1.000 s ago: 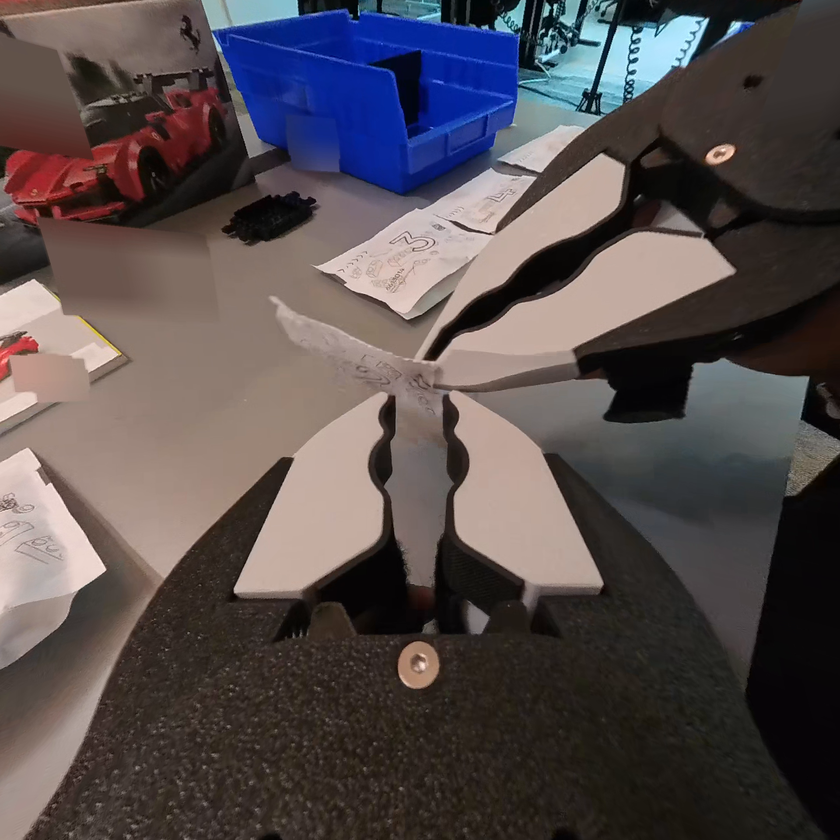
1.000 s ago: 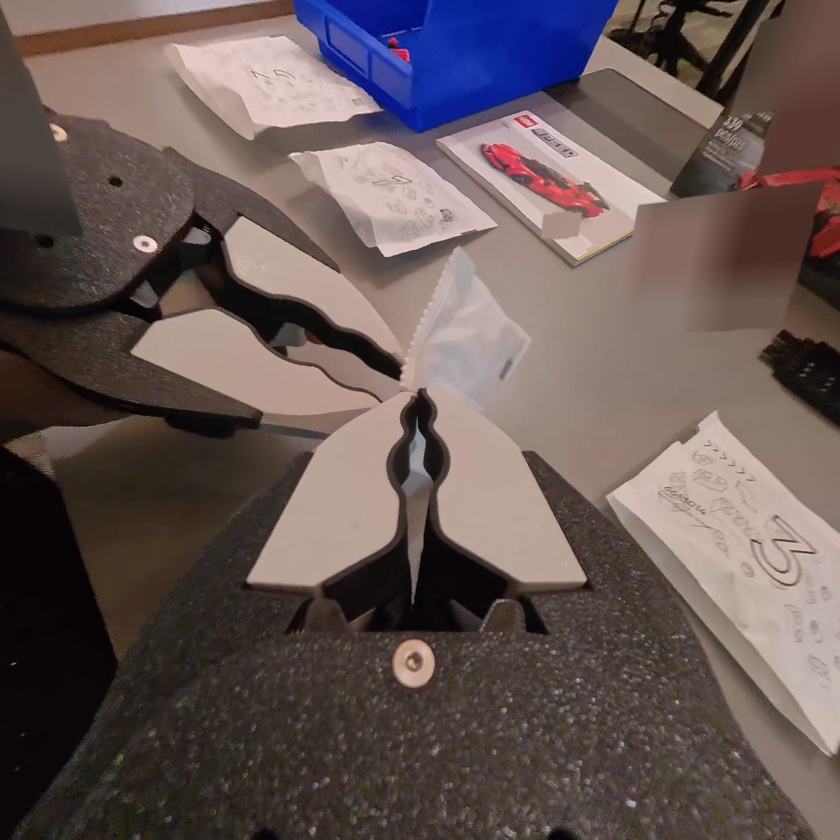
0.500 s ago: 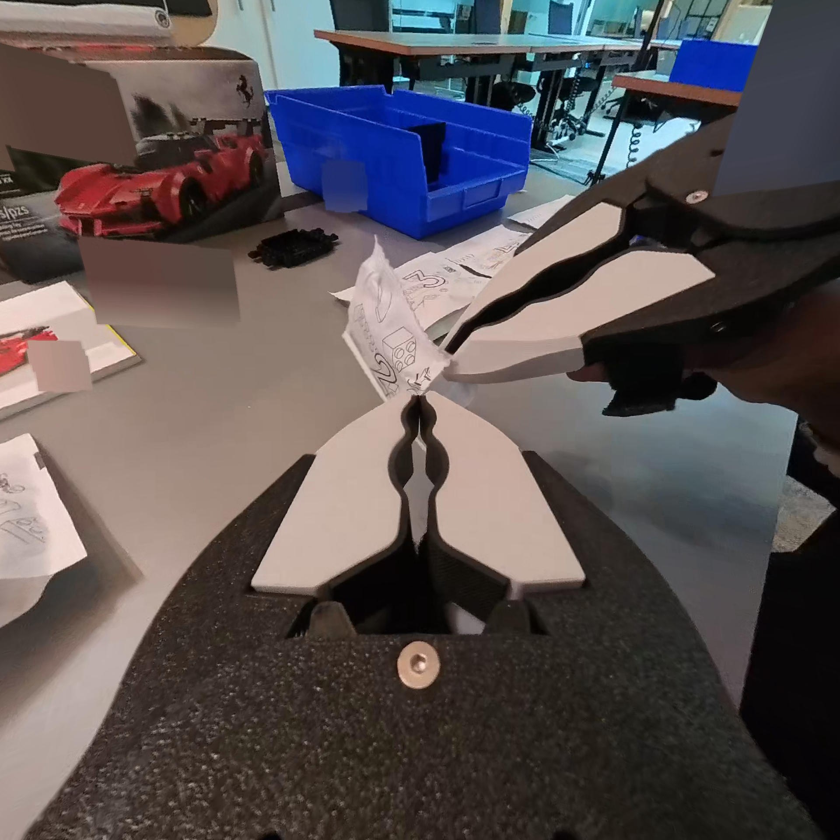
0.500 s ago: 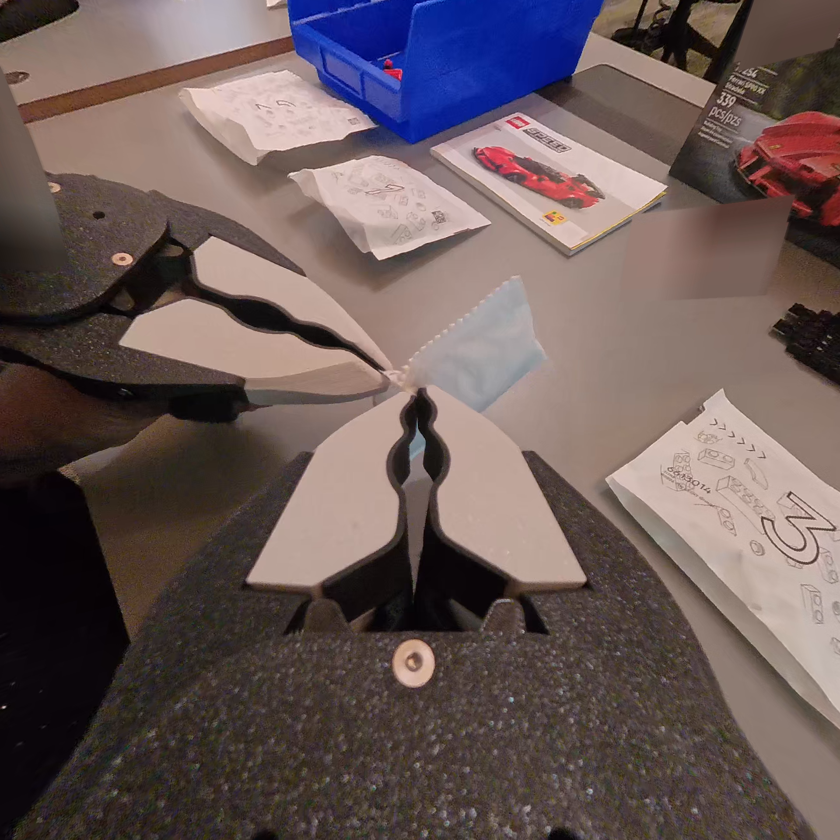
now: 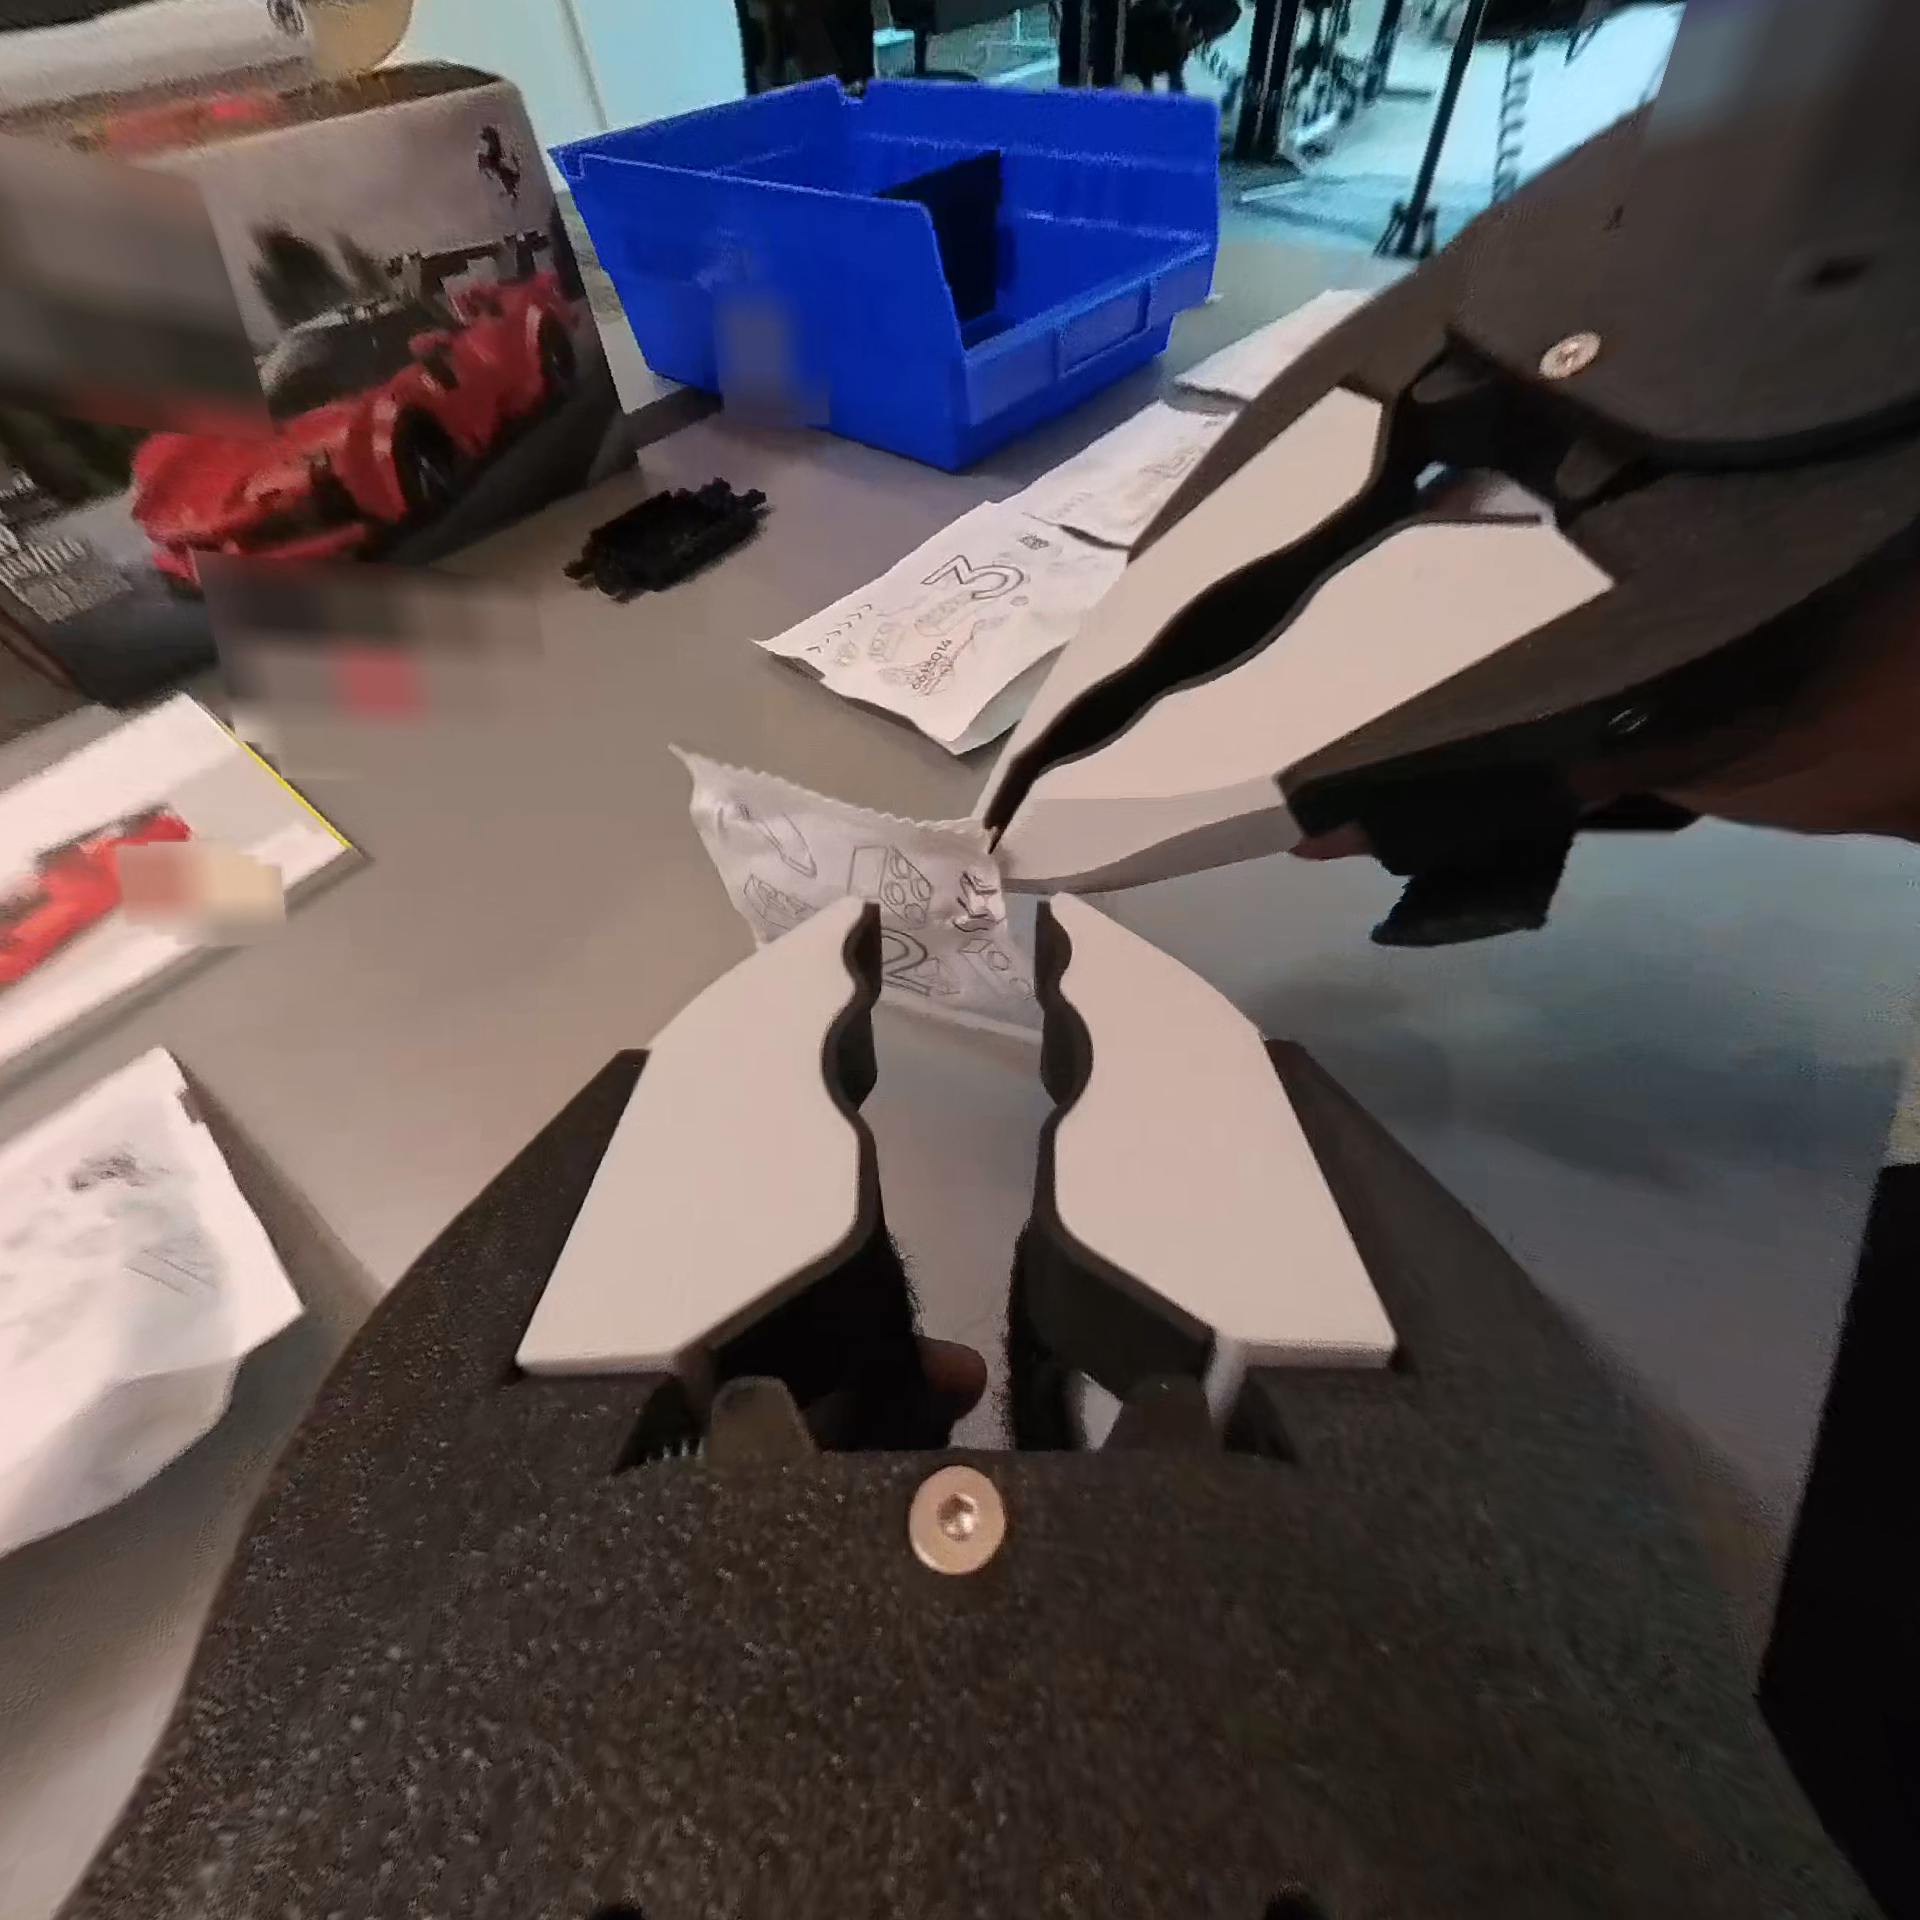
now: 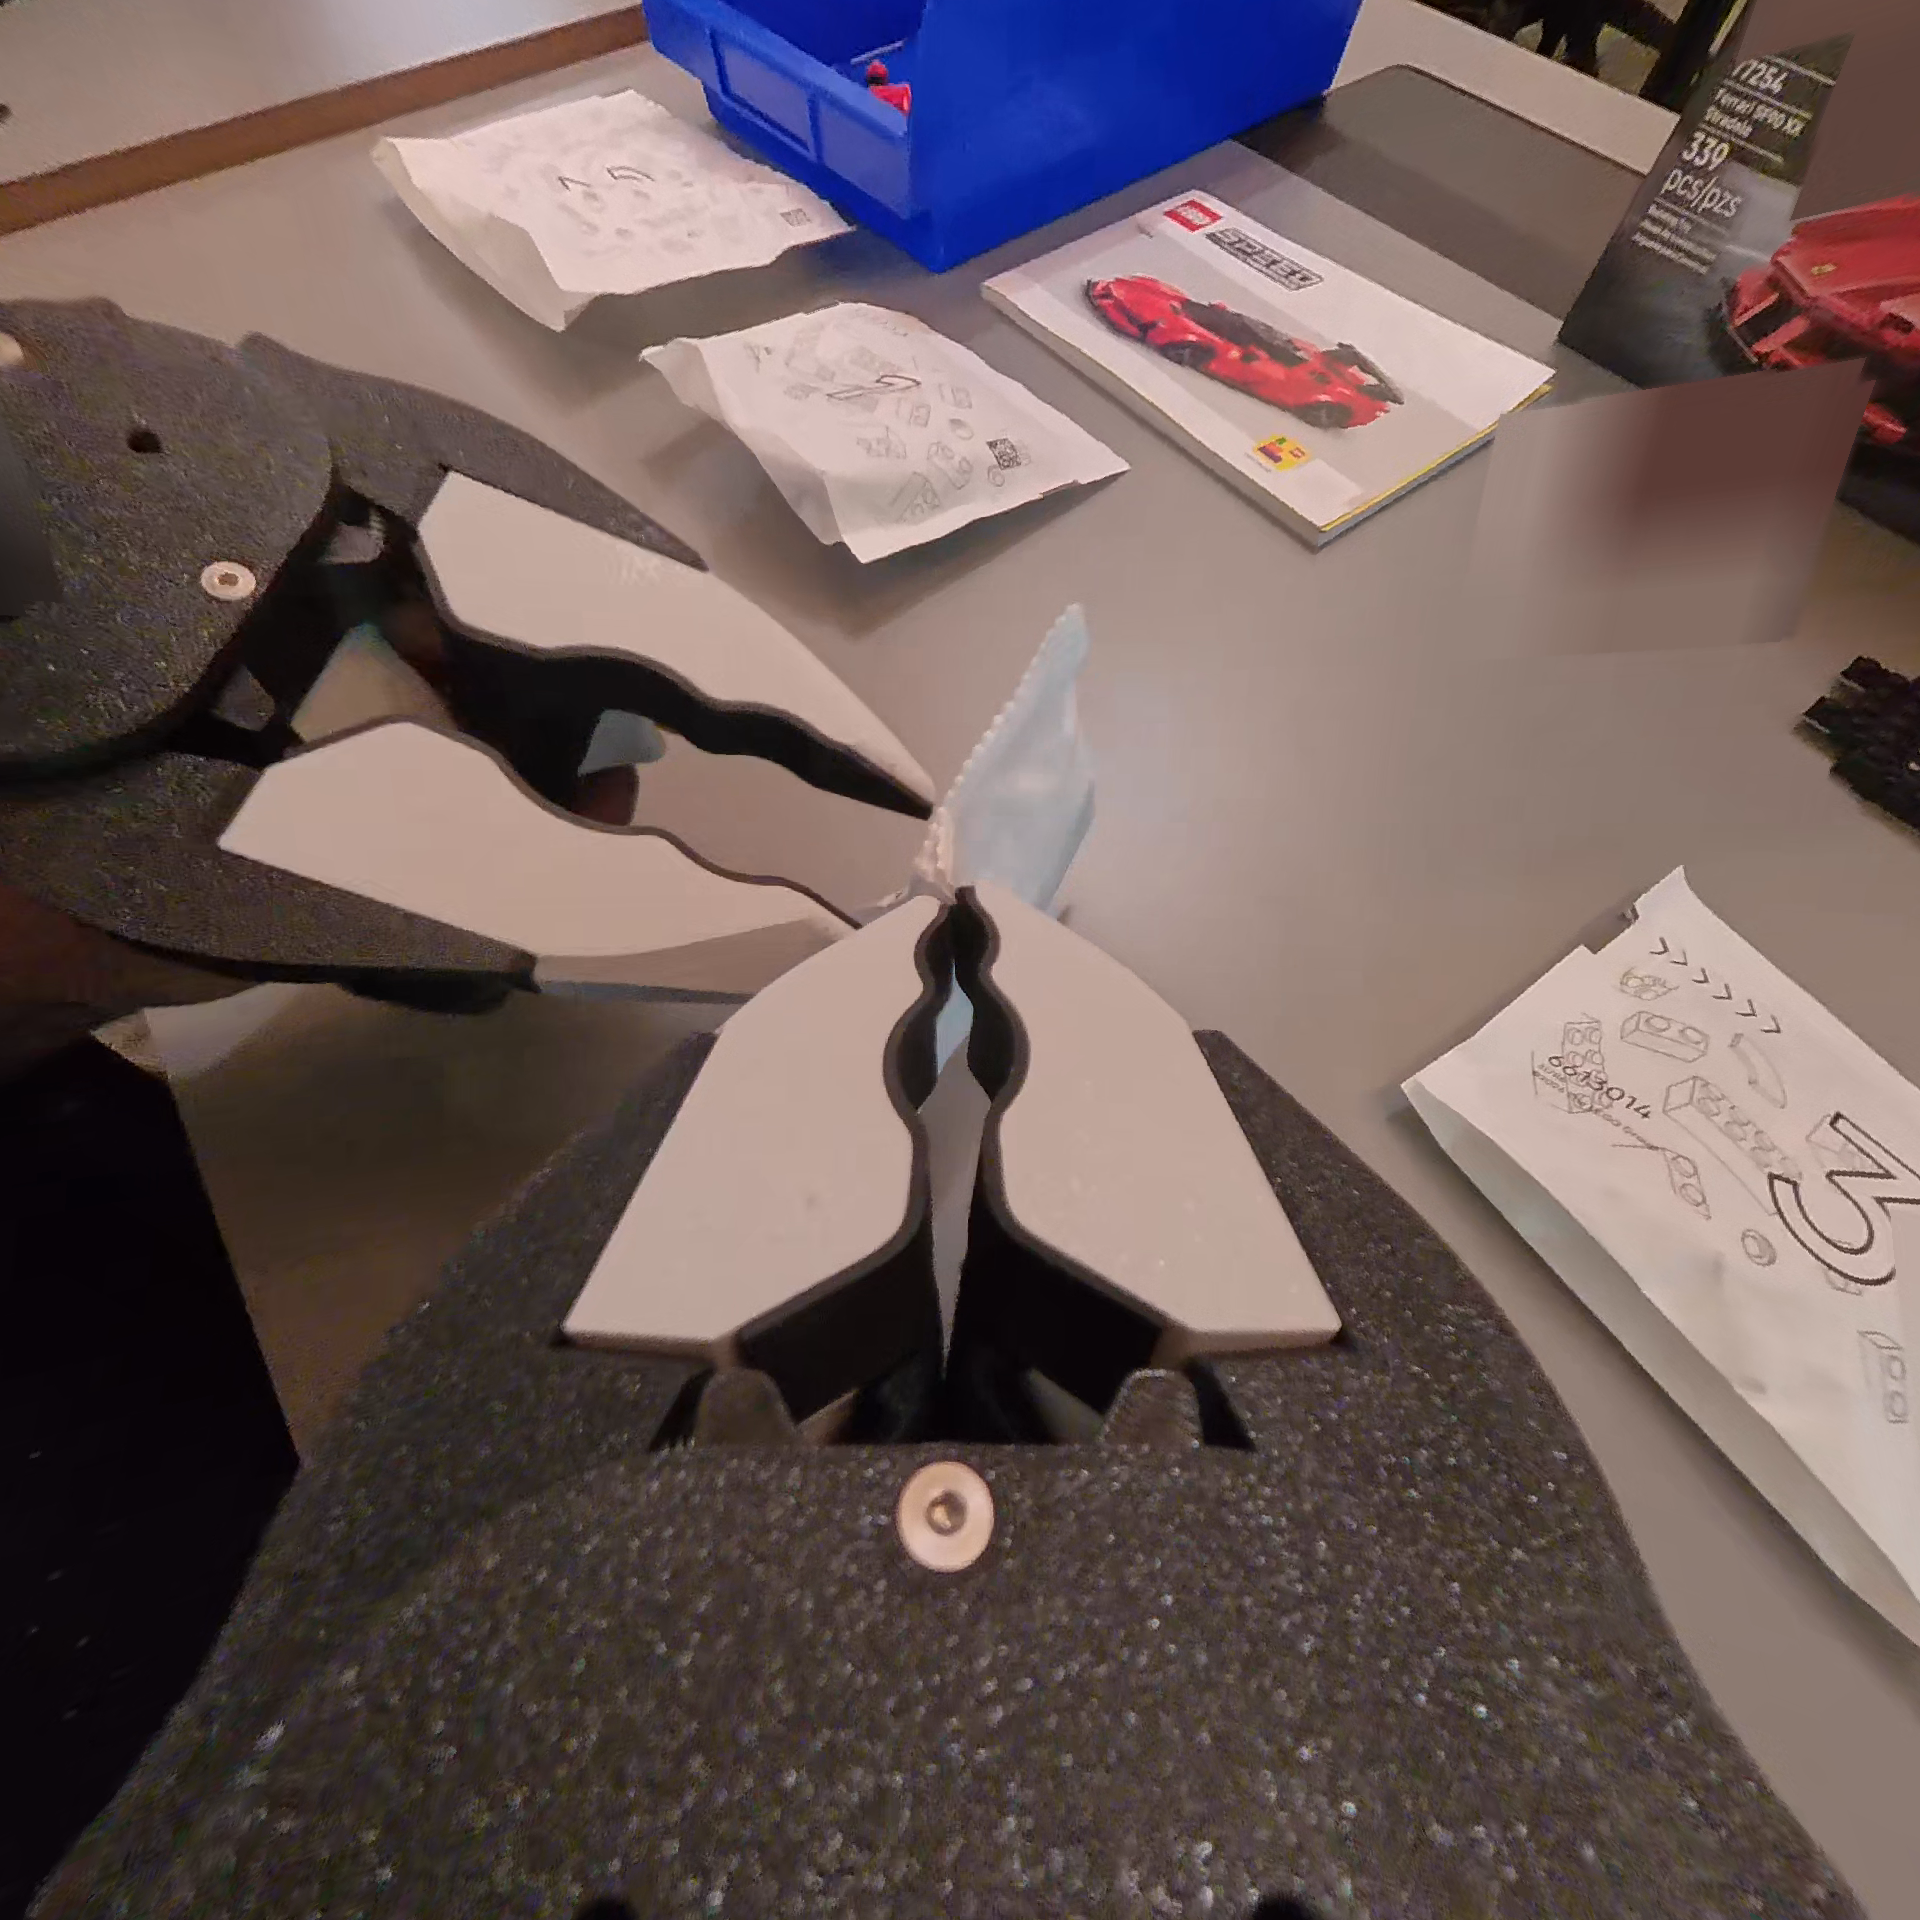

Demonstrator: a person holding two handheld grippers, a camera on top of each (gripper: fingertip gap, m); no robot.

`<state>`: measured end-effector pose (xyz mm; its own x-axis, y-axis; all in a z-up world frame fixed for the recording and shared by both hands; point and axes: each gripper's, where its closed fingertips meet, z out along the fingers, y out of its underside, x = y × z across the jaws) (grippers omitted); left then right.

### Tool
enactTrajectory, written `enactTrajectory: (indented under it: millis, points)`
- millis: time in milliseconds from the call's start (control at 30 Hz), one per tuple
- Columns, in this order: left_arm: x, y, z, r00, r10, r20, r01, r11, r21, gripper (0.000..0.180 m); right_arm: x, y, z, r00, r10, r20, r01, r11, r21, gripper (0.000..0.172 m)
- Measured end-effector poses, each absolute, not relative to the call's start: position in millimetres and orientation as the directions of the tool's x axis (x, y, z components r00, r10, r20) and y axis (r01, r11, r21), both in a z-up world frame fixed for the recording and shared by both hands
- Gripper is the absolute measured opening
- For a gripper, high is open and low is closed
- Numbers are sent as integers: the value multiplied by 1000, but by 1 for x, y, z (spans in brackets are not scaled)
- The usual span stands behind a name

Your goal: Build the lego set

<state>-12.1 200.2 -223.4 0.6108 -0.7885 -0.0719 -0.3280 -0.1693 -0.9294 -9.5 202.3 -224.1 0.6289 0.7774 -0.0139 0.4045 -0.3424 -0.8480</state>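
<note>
My right tongs [image 6: 956, 904] are closed, their pads pinching one corner of a small white paper bag [image 5: 831, 862] printed with line drawings of toy bricks. The bag hangs in the air above the grey table [image 5: 468, 987], its zigzag-cut top edge stretched out to the left in the left wrist view. My left tongs [image 5: 956, 920] are open, with a clear gap between the two grey fingers; the lower part of the bag shows in that gap, and the pads do not press on it. In the right wrist view, the left tongs reach in from the left with their tips just beside the bag's zigzag edge.

On the table lie other things. A blue plastic bin [image 5: 883, 270] stands at the far side. Near it stands a box with a red car pictured on it [image 5: 395, 312], and before the box a small cluster of black bricks [image 5: 665, 535]. A booklet with a red car on its cover [image 6: 1268, 353] lies flat. Several more white paper bags lie about, one just beyond my right tongs [image 5: 935, 644], others nearer the bin [image 6: 883, 426].
</note>
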Motion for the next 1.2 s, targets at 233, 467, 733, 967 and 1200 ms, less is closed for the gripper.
enactTrajectory:
  millis: [233, 467, 733, 967, 1200]
  points:
    - [-15, 207, -225, 599, -779, -187, -370, -62, -927, 20, -10, 192, -228, 572, 819, -53, 443, -363, -820, 0]
    - [-10, 199, -224, 578, -816, 9, -226, -170, -959, 0, -8, 192, -223, 567, 818, -96, 377, -361, -853, 0]
    - [-17, 197, -229, 582, -784, 217, -100, -334, -937, 0, -6, 194, -230, 569, 796, -205, 284, -425, -859, 0]
    - [-14, 199, -230, 616, -784, 80, -231, -277, -933, 0, -9, 198, -219, 577, 814, -63, 346, -314, -884, 27]
    - [-10, 194, -219, 586, -804, 100, -177, -247, -953, 0, -6, 206, -215, 596, 803, 21, 352, -237, -906, 0]
